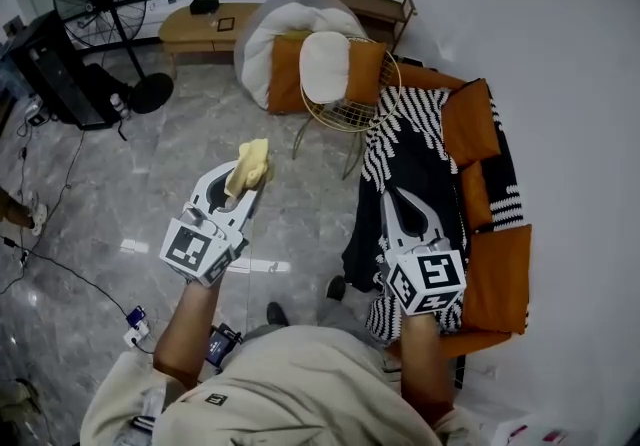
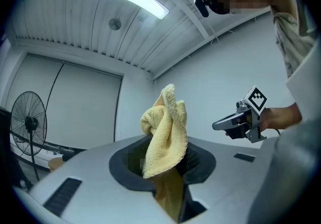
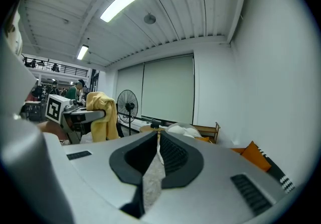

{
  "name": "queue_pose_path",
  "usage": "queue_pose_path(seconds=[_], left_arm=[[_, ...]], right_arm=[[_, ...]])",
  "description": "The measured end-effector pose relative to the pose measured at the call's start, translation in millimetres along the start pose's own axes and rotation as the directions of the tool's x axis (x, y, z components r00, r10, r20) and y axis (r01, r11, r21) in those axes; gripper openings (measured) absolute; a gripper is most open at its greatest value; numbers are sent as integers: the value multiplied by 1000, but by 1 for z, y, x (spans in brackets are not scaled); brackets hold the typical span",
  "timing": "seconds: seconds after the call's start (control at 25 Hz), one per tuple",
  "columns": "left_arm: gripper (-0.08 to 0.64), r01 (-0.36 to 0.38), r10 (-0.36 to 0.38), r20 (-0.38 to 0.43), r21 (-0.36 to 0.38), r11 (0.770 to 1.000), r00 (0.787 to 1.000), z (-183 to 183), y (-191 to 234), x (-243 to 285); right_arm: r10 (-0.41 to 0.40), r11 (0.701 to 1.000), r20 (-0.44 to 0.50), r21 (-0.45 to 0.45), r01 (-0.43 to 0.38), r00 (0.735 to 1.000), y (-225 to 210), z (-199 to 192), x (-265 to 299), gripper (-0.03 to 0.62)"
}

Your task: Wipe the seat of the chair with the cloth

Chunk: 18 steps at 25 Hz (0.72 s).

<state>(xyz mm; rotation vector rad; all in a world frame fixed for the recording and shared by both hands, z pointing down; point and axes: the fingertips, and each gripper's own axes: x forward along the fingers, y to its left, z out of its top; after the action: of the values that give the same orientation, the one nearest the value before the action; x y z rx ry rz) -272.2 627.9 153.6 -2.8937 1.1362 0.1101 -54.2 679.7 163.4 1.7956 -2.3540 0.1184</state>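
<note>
Cloth point(image 2: 165, 132) sits clamped in the left gripper's point(image 1: 243, 190) jaws, the right gripper's point(image 3: 156, 142) jaws pressed together on nothing; wiping looks unstarted, so next the cloth needs lowering onto the chair point(image 1: 352, 114) seat ahead of them.

Crumpled yellow cloth point(image 2: 164, 137), clamped upright in left hand-held gripper point(image 1: 246, 184).

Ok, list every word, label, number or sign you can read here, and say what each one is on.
No text can be read in any view.
Marker cube on the left gripper: black-and-white square pattern, no letters or digits.
Marker cube on the right gripper: also a square pattern only.
Small dark patch on the person's shirt: too small to read.
</note>
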Motion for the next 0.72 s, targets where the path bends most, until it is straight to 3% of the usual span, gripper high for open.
queue_pose_path(seconds=[0.32, 0.6, 0.72], left_arm=[[104, -89, 90, -19, 11, 996, 996, -10, 27, 46], [104, -150, 151, -4, 67, 986, 989, -11, 35, 130], [104, -176, 178, -43, 61, 983, 983, -18, 35, 158]], right_arm=[[53, 999, 15, 13, -53, 998, -50, -1, 61, 28], [133, 991, 30, 7, -133, 991, -125, 10, 125, 28], [164, 986, 26, 6, -164, 986, -153, 12, 148, 28]])
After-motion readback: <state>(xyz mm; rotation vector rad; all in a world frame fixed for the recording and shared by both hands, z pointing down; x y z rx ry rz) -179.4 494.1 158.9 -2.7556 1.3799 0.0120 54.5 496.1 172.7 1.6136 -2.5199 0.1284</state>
